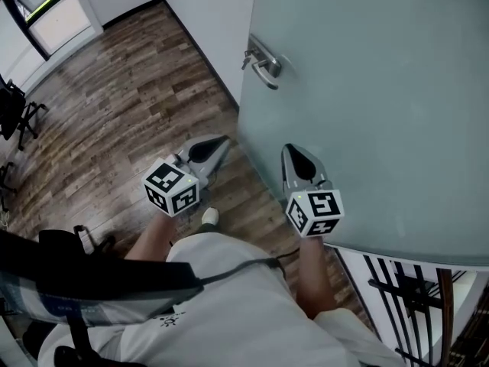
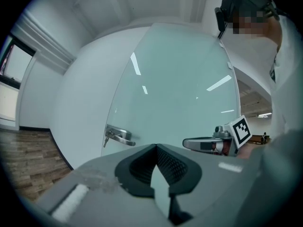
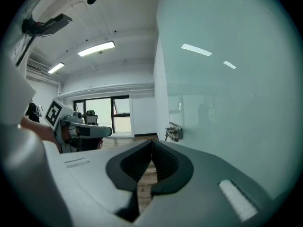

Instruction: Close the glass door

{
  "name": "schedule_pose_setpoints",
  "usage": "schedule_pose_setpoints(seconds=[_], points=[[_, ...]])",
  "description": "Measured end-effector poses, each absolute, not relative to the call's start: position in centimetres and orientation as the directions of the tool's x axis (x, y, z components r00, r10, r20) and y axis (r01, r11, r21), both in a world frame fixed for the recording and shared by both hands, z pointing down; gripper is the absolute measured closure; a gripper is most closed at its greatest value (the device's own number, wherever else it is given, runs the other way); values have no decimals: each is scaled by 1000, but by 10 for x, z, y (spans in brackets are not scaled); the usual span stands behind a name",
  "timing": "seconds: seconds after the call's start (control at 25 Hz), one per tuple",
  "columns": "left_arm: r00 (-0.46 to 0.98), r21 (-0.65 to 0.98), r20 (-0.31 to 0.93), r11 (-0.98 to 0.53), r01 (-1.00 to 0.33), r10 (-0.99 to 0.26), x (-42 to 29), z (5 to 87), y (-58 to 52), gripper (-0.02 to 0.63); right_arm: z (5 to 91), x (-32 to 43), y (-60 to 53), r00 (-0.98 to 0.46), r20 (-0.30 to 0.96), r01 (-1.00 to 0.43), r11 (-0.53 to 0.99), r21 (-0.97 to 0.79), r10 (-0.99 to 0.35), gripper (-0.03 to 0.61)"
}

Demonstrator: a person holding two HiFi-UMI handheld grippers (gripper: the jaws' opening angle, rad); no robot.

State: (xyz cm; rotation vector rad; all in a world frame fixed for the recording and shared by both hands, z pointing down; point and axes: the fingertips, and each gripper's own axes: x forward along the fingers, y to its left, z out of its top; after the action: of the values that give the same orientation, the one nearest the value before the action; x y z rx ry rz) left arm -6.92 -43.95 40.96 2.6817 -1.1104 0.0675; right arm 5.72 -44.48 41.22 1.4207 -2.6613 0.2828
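The frosted glass door [image 1: 367,90] fills the upper right of the head view, and its metal handle [image 1: 263,66] sits near its left edge. My left gripper [image 1: 220,142] is shut and empty, with its tip close to the door's lower left edge. To its right, my right gripper [image 1: 291,151] is also shut and empty, its tip at the glass face below the handle; whether it touches I cannot tell. The left gripper view has the shut left gripper [image 2: 155,146] low in the middle, the handle [image 2: 118,136] and the right gripper [image 2: 208,144]. In the right gripper view, the right gripper [image 3: 151,142] points along the glass [image 3: 227,93] toward the handle [image 3: 173,132].
Wood plank floor [image 1: 114,113] spreads to the left, bounded by a white wall [image 1: 206,14] behind the door. A window [image 1: 46,10] and a black office chair [image 1: 15,113] stand at the far left. Black railing [image 1: 412,297] shows at the bottom right.
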Motion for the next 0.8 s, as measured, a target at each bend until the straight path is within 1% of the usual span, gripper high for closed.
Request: schedule_pose_setpoints(seconds=[0.32,0.56,0.8], points=[[744,173,113,-724,-668,-659,-114,403,-492,609,412,17,-494,-490,199,-872,482,-89,-849,569],[770,185,117,-748,-637,-627,-148,408,-522,609,415,-9,-521,-441,221,-897,436,-75,-870,569],[792,207,117,-766,-609,-599,-161,416,-546,609,428,-17,-542,-399,265,-915,402,-46,-878,569]])
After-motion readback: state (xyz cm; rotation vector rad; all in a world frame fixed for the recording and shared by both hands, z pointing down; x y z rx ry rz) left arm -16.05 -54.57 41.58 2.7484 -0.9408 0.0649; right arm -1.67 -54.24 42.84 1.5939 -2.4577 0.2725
